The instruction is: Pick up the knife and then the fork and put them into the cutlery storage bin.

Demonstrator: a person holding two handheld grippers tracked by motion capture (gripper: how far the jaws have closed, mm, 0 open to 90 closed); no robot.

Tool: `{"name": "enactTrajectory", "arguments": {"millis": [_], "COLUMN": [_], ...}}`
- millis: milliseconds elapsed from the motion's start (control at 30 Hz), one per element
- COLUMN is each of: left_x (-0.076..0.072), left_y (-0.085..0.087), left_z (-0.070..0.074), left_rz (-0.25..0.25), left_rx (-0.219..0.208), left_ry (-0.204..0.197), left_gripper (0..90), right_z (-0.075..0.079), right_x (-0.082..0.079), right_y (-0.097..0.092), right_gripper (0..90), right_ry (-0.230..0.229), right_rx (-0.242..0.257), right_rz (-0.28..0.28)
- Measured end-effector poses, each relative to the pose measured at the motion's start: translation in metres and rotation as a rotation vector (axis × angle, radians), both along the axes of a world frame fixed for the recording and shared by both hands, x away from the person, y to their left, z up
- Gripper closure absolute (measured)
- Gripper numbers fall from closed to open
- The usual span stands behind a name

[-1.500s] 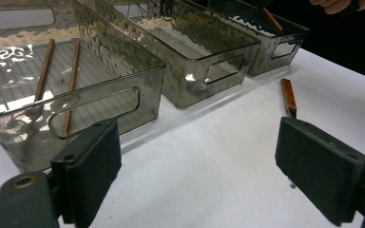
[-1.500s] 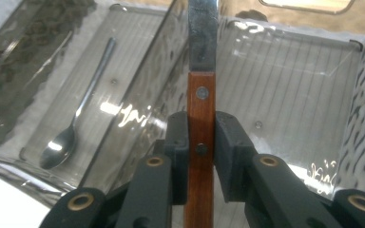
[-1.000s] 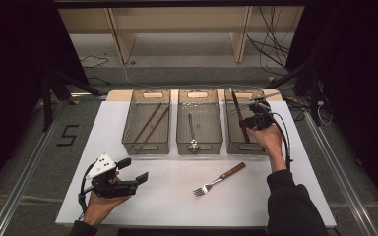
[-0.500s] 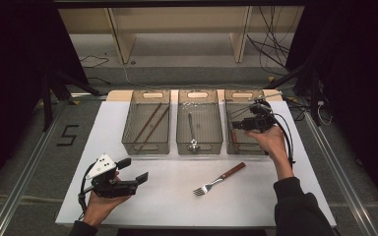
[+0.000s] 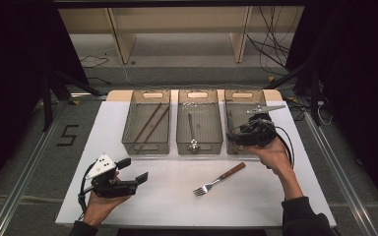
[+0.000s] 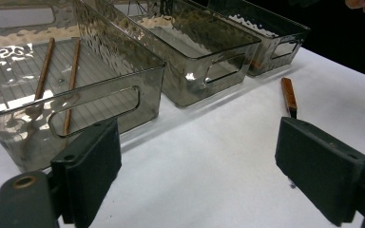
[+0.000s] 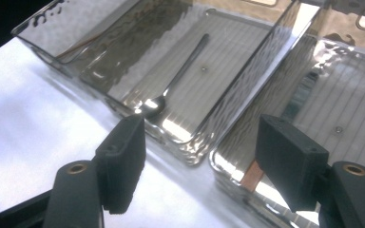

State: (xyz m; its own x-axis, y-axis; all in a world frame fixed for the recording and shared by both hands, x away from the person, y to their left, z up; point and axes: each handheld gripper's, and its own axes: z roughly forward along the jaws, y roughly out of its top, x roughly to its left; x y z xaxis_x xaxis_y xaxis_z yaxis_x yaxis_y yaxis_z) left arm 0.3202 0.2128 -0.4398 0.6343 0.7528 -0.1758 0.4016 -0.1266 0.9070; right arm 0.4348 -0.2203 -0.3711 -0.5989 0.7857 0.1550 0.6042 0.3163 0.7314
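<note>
On the white table (image 5: 275, 206) below the bins lies the fork (image 5: 219, 179), light, stiff and slippery-tined, best taken by its wooden handle; right gripper (image 5: 236, 138), just opened, and left gripper (image 5: 137, 172) both gape empty

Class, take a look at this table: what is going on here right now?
A person is sorting cutlery into three clear bins. The right hand-held gripper hangs over the right bin; its jaws have just been opening and nothing is between them, with a wooden-handled utensil lying in that bin. The left hand-held gripper waits open near the table's front. A fork lies unsorted on the white table.
</note>
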Motion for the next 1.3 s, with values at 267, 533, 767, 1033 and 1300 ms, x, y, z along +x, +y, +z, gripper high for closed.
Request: {"name": "enactTrajectory", "arguments": {"millis": [267, 533, 767, 1033, 1300], "left_x": [0.000, 0.000, 0.000, -0.001, -0.001], "left_y": [0.000, 0.000, 0.000, 0.000, 0.000], "left_z": [0.000, 0.000, 0.000, 0.000, 0.000], "left_rz": [-0.001, -0.006, -0.008, -0.009, -0.009], "left_rx": [0.001, 0.005, 0.002, 0.002, 0.003], "left_ry": [-0.001, -0.003, -0.003, -0.004, -0.005], "left_gripper": [14.9, 14.9, 14.8, 14.8, 14.9], "right_z": [-0.010, -0.032, -0.055, -0.077, -0.090], "right_x": [-0.024, -0.034, -0.031, -0.026, -0.022], "right_y": [0.005, 0.008, 0.012, 0.012, 0.009], "right_gripper": [37.8, 56.0, 74.8, 88.3, 90.0], "right_ry": [-0.007, 0.019, 0.039, 0.079, 0.108], "right_rx": [-0.004, -0.046, -0.122, -0.199, -0.246], "right_rz": [0.064, 0.086, 0.063, 0.049, 0.033]}}
